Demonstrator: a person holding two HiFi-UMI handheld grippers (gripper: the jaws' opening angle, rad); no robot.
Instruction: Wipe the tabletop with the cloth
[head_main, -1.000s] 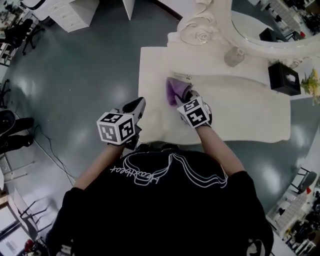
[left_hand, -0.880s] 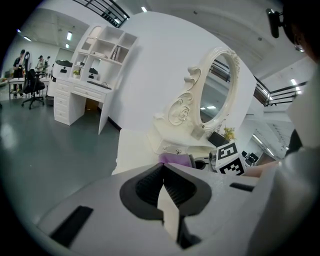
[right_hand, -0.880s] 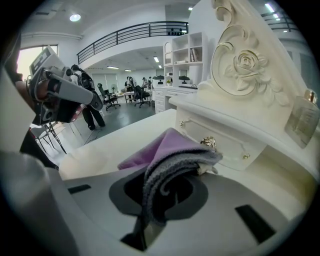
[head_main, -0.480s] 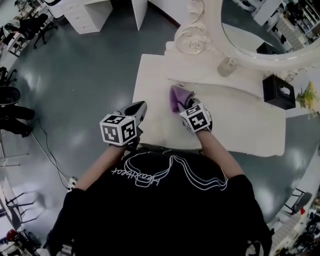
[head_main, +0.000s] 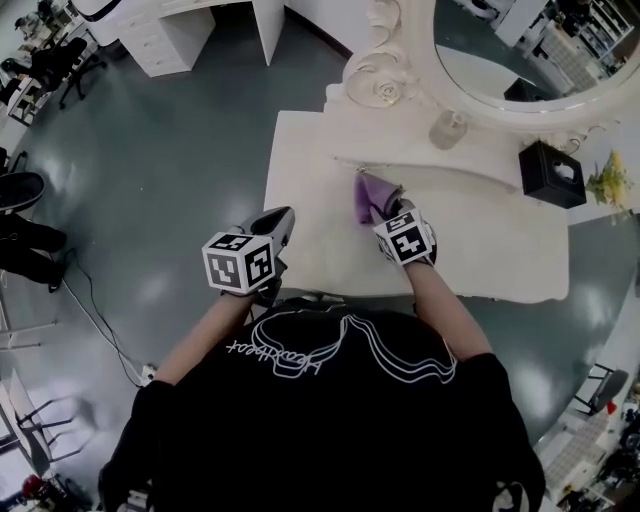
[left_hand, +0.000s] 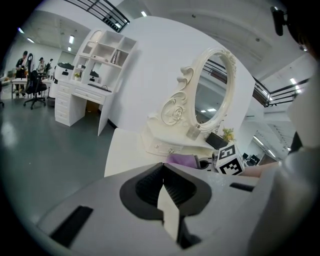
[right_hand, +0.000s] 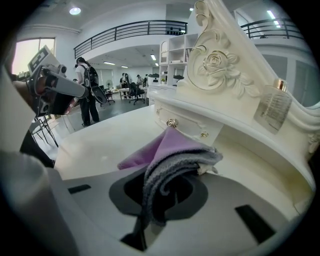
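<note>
My right gripper (right_hand: 161, 189) is clamped on a bunched fold of the soft purple-and-grey cloth (right_hand: 172, 146), which drapes limp onto the cream counter (head_main: 480, 240) by its drawer front (right_hand: 187, 125), likely light and floppy, while my left gripper (left_hand: 163, 186) hangs closed and empty.

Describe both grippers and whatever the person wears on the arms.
The left gripper and right gripper have pale grey bodies with dark ribbed pads inside the jaws. Each carries a white cube printed with black square markers. The person wears a black short-sleeved T-shirt with white line art.
</note>
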